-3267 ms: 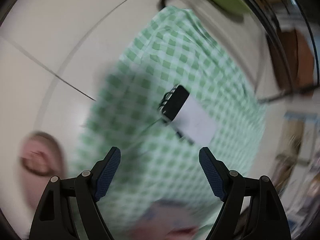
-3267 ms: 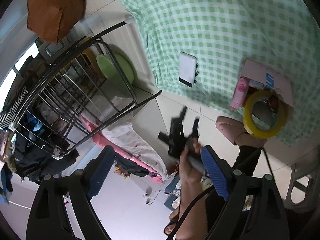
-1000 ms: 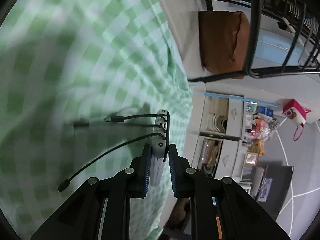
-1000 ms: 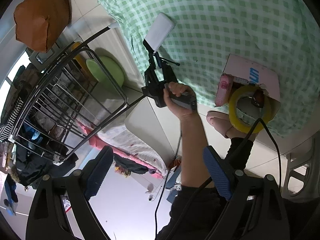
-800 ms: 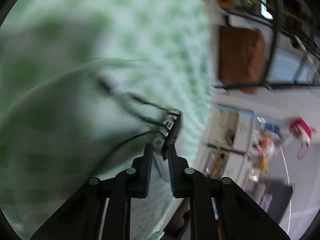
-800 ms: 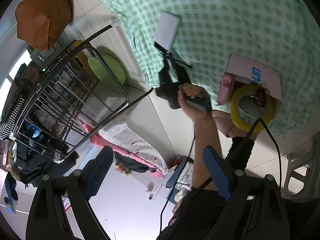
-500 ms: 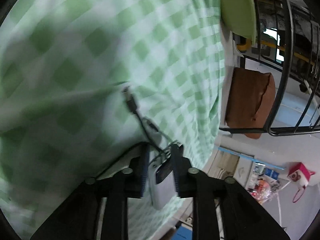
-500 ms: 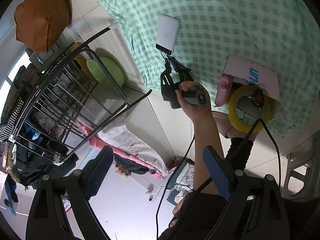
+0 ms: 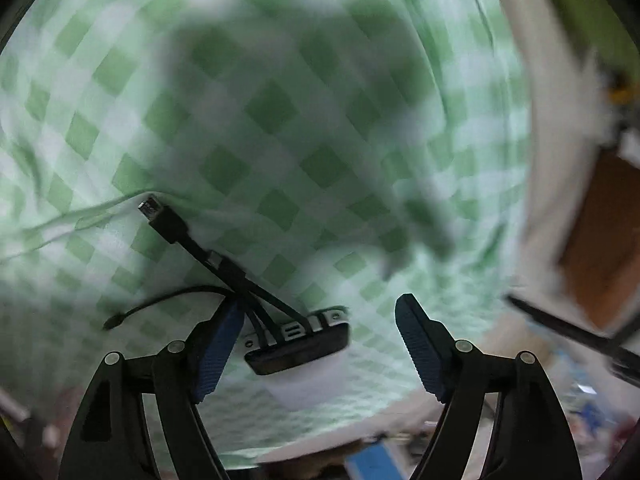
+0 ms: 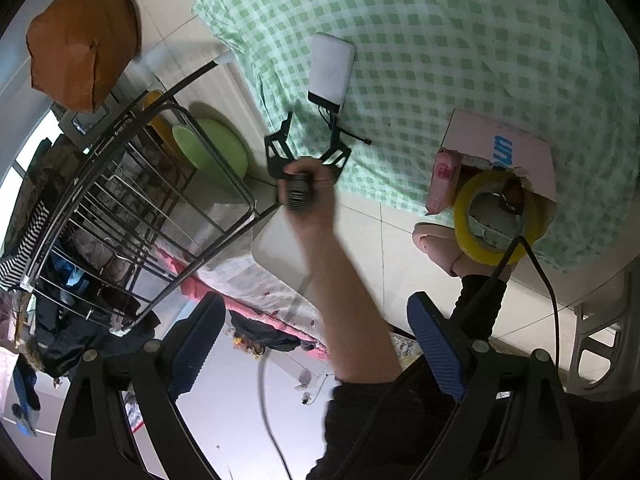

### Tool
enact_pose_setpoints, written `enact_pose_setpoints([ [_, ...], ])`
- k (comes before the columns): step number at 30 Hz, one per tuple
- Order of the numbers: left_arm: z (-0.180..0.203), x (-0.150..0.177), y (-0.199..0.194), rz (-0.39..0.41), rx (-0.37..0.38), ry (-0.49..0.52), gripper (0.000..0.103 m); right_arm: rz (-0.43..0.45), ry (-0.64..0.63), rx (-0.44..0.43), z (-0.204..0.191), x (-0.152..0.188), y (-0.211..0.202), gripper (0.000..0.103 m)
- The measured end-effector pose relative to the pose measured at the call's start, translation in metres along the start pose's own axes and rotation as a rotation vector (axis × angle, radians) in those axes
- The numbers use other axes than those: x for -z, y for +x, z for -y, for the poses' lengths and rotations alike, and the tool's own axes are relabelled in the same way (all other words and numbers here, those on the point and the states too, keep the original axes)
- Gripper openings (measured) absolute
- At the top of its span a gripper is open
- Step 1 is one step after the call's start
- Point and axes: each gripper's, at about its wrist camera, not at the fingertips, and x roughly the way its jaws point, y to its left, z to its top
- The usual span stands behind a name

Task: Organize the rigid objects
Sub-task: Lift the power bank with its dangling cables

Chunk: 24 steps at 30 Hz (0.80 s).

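The left gripper (image 9: 316, 344) is opening its jaws, and the white power bank (image 10: 331, 72) lies free on the green checked cloth (image 10: 460, 40) between them, its short cables (image 9: 224, 264) spread out. The right gripper (image 10: 316, 348) is held wide with nothing in it.

Green-checked cloth (image 10: 460, 40) spread over tiled floor (image 10: 360, 240). Brown paper bag (image 10: 80, 36) at upper left, beside black wire rack (image 10: 132, 184) with clothes piled under it. Green plastic basin (image 10: 212, 148) between rack and cloth edge. Pink patterned bedding (image 10: 256, 280) below rack. White plastic stool (image 10: 600, 320) at right edge. Left wrist view mostly blurred cloth.
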Motion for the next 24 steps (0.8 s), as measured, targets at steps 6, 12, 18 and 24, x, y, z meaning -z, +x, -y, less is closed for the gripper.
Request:
enact_pose_setpoints([
  [6, 0.041, 0.013, 0.015, 0.051, -0.259, 0.096, 0.055, 0.007, -0.011, -0.017, -0.007, 0.001, -0.002, 0.093],
  [12, 0.017, 0.027, 0.006, 0.170, -0.241, -0.061, 0.007, -0.014, 0.000, -0.024, -0.004, 0.003, -0.003, 0.093],
  [18, -0.003, 0.025, 0.004, 0.123, 0.020, 0.041, 0.002, -0.018, -0.009, -0.047, -0.005, 0.005, -0.014, 0.093],
  [24, -0.057, 0.044, 0.006, -0.076, 0.339, 0.028, 0.002, 0.009, -0.072, -0.085, -0.019, 0.011, -0.030, 0.093],
])
